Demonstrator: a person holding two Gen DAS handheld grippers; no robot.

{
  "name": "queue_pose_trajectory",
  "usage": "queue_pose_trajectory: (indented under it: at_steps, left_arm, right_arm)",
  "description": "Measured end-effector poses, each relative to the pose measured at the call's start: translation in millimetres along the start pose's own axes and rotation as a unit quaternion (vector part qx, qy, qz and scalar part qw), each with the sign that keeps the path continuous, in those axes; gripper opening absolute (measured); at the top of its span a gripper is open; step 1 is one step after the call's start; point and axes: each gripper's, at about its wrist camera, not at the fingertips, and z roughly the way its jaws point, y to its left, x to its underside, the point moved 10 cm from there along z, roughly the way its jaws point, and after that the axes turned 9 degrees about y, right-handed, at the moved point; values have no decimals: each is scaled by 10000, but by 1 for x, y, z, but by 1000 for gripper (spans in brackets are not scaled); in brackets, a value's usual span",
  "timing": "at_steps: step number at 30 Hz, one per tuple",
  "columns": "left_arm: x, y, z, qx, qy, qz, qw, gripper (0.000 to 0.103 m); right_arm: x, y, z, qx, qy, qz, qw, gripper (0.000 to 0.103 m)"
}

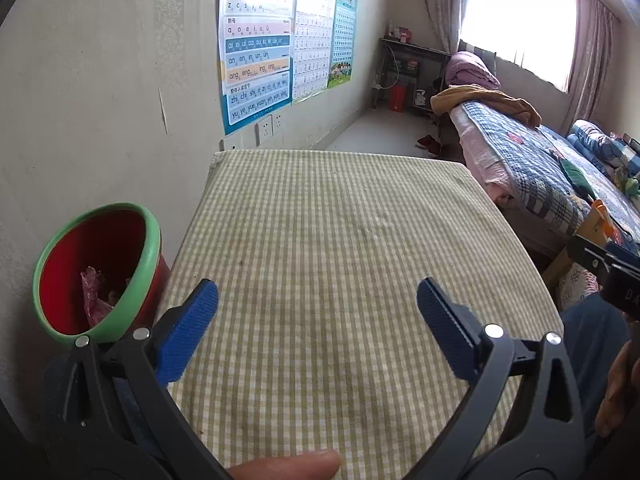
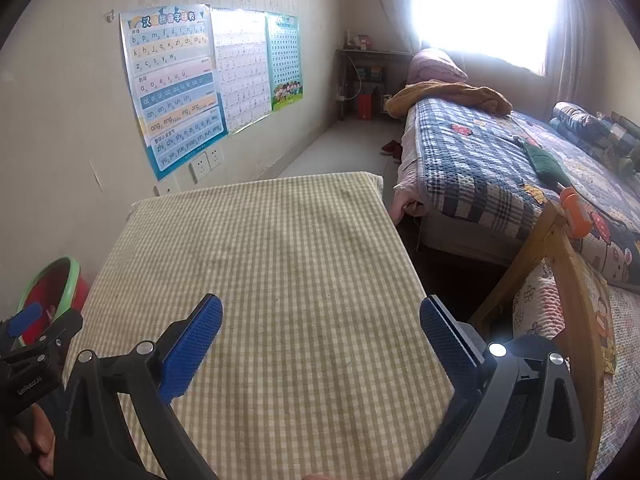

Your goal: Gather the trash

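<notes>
A red bin with a green rim (image 1: pixel 100 272) stands on the floor left of the checked table (image 1: pixel 340 248); crumpled pink trash (image 1: pixel 94 300) lies inside it. My left gripper (image 1: pixel 318 324) hovers open over the table's near part, nothing between its blue fingers (image 1: pixel 188 332). In the right wrist view my right gripper (image 2: pixel 320 340) is likewise open and empty above the table (image 2: pixel 280 260). That view also catches the bin (image 2: pixel 52 292) at the far left, with the left gripper (image 2: pixel 24 320) in front of it. I see no trash on the tablecloth.
A wall with posters (image 1: pixel 256 48) and sockets runs along the left. A bed with a patchwork quilt (image 2: pixel 500 168) stands on the right, a wooden frame (image 2: pixel 568 280) beside the table's right edge. A shelf (image 1: pixel 404 72) stands at the far wall below a bright window.
</notes>
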Motion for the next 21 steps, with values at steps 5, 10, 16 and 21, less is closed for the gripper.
queue_pose_trajectory:
  at_steps: [5,10,16,21]
  left_arm:
    - [5,8,15,-27,125,-102,9999,98]
    - [6,9,22,-30,160,-152,9998,97]
    - [8,13,25,-67,200,-232,9995,98]
    - [7,17,26,-49,223,-318,9992,97]
  right_arm:
    - [7,0,11,-54,109,66,9999,96]
    - [10,13,18,-90,92,-120,9998,96]
    - [11,23,19,-36,53,-306,9995,96]
    - [10,28,20,-36,22,-374,9993,96]
